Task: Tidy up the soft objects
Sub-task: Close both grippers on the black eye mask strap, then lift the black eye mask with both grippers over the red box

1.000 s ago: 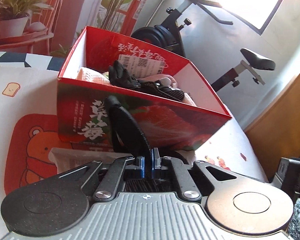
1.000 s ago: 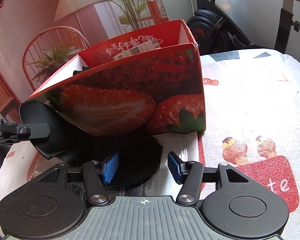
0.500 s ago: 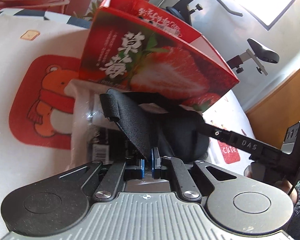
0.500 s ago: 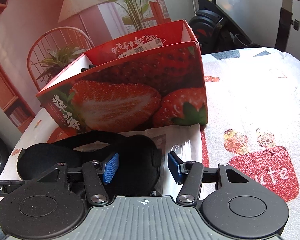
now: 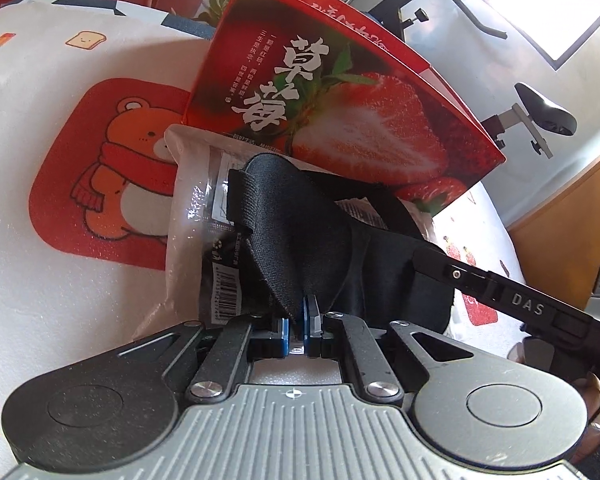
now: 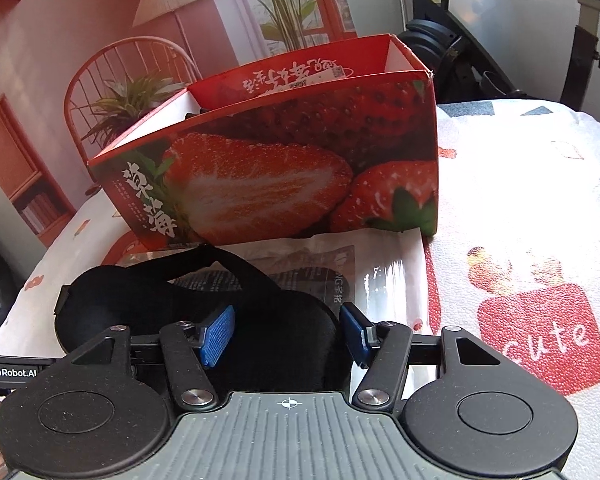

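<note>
A black eye mask (image 5: 312,240) lies draped over a clear plastic package (image 5: 192,200) in front of the red strawberry box (image 5: 340,120). My left gripper (image 5: 299,328) is shut on the mask's near edge, and the strap end folds up to the left. In the right wrist view the mask (image 6: 140,300) spreads across the package (image 6: 380,276) below the box (image 6: 280,168). My right gripper (image 6: 286,334) straddles the mask's right end; its jaws are opening, and the blue pads (image 6: 218,334) do not visibly press it. The right gripper's arm (image 5: 520,308) reaches in from the right.
A white tablecloth with a bear print (image 5: 112,184) and a red "cute" print (image 6: 540,332) covers the table. An exercise bike (image 5: 540,112) stands behind the box. The table's edge runs close on the right (image 5: 512,232). A hand (image 5: 596,404) shows at the lower right.
My left gripper came down from box height with the mask, which now rests on the package in front of the box. The right gripper's jaws stand slightly wider.
</note>
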Motion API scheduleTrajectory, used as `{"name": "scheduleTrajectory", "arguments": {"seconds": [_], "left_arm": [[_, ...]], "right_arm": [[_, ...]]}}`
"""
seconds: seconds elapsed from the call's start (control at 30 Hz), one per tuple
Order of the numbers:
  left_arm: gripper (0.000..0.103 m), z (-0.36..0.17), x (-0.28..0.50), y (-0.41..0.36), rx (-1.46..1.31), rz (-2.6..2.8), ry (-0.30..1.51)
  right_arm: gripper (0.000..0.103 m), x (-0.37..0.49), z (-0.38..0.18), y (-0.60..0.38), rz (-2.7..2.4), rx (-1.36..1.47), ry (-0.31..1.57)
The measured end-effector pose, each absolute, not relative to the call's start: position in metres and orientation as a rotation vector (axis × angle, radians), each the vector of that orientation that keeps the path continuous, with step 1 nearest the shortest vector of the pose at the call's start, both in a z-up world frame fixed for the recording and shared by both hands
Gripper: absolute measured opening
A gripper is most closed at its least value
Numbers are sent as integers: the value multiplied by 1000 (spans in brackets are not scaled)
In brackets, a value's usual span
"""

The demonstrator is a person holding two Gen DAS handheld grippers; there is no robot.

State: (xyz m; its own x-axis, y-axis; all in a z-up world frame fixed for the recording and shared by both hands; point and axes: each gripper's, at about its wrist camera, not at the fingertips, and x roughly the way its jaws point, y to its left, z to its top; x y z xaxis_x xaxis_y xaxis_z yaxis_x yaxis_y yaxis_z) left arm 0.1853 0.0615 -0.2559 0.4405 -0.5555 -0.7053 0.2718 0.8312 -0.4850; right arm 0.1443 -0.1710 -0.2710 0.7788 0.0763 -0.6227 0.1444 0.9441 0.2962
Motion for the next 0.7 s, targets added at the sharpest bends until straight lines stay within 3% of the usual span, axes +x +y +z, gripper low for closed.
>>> {"name": "scheduleTrajectory", "arguments": {"seconds": [0.53, 0.6, 0.7], "left_arm": [[7, -259, 177, 50, -307, -504, 961], [7, -259, 176, 49, -301, -508, 963], [7, -259, 175, 48, -295, -514, 967]], "right_arm": [[57, 109, -278, -173, -39, 382, 754], [55, 110, -277, -171, -33, 380, 750], [44, 110, -270, -167, -26, 356, 725]]}}
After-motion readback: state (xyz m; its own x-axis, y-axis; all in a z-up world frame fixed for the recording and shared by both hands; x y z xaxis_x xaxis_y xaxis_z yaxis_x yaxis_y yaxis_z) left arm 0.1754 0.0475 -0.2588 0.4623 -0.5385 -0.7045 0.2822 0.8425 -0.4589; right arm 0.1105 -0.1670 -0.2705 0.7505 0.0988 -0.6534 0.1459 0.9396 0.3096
